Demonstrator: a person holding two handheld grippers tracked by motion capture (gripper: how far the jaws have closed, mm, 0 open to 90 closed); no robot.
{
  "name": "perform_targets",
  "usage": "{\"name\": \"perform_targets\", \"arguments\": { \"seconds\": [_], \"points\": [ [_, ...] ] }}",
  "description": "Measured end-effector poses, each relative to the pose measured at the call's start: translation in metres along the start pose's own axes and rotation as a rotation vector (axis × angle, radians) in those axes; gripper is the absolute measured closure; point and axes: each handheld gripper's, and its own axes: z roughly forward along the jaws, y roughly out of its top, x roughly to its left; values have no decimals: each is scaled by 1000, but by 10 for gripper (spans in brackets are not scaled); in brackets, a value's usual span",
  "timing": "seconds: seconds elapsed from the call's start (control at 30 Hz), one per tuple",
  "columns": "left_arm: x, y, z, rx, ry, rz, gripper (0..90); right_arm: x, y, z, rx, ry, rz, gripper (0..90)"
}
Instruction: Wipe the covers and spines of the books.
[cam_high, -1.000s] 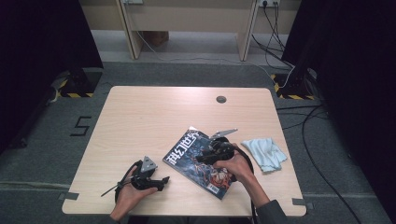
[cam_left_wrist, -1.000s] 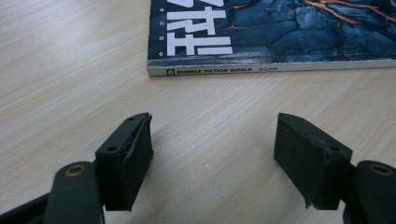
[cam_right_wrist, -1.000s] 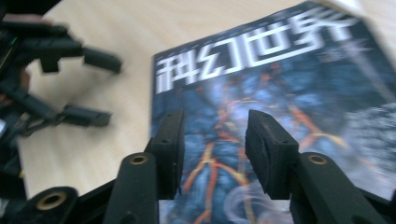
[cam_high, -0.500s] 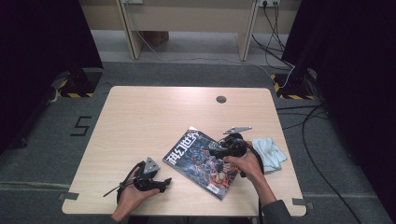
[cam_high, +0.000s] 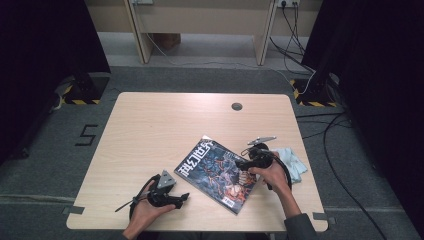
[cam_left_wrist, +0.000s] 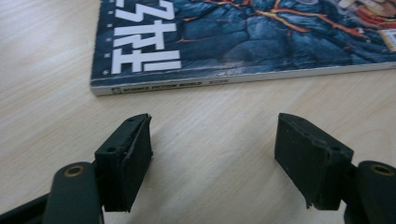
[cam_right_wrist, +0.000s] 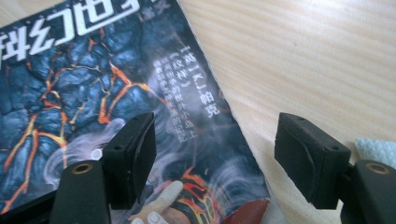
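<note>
A magazine (cam_high: 217, 172) with a dark blue and orange cover and white characters lies closed and askew on the wooden table (cam_high: 165, 125). My right gripper (cam_high: 241, 164) hovers over its right edge, pointing left. Its jaws have just been opening and now stand wide, pressing on nothing. In the right gripper view, the gripper (cam_right_wrist: 215, 158) straddles the cover's edge (cam_right_wrist: 116, 102) and bare wood. My left gripper (cam_high: 182, 198) rests low on the table near the front edge, open and empty. The left gripper view has this gripper (cam_left_wrist: 212, 158) facing the magazine's spine (cam_left_wrist: 187, 84), a short gap away.
A light blue cloth (cam_high: 295, 162) lies crumpled right of the magazine, behind my right hand, and its corner (cam_right_wrist: 378, 149) appears in the right gripper view. A round cable hole (cam_high: 237, 106) sits near the table's far edge. Cables run across the floor on the right.
My right gripper has moved rightward from over the middle of the cover to its right edge, with the jaws now wider apart. The left gripper and the magazine have stayed put.
</note>
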Motion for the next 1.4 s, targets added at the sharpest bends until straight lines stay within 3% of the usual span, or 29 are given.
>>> {"name": "perform_targets", "arguments": {
  "seconds": [0.2, 0.33, 0.4, 0.57, 0.7, 0.93, 1.03, 1.1, 1.2, 1.4],
  "points": [
    [-3, 2, 2, -14, -31, -11, 265, -2, -5, 6, 38, -5, 2, 300],
    [-4, 4, 5, -32, -53, -29, 266, 4, -6, 5, 58, 17, -3, 279],
    [-5, 6, 7, -46, -67, -41, 266, 7, -7, 4, 55, 2, -30, 279],
    [-5, 11, 14, -41, -108, -77, 261, 12, -15, -2, 62, 14, -41, 295],
    [-4, 15, 18, -43, -112, -93, 257, 18, -25, -8, 59, 20, -46, 300],
    [9, 29, 30, -32, -72, -97, 231, 34, -40, -17, 83, 32, -106, 276],
    [15, 36, 38, -34, -38, -98, 226, 37, -45, -19, 83, 66, -92, 275],
    [21, 43, 46, -36, -17, -89, 219, 39, -47, -20, 85, 78, -104, 276],
    [27, 50, 53, -46, -3, -106, 219, 43, -50, -22, 90, 92, -113, 278],
    [24, 49, 38, -57, -5, -118, 239, 44, -51, -24, 31, 61, -101, 307]
  ]
}}
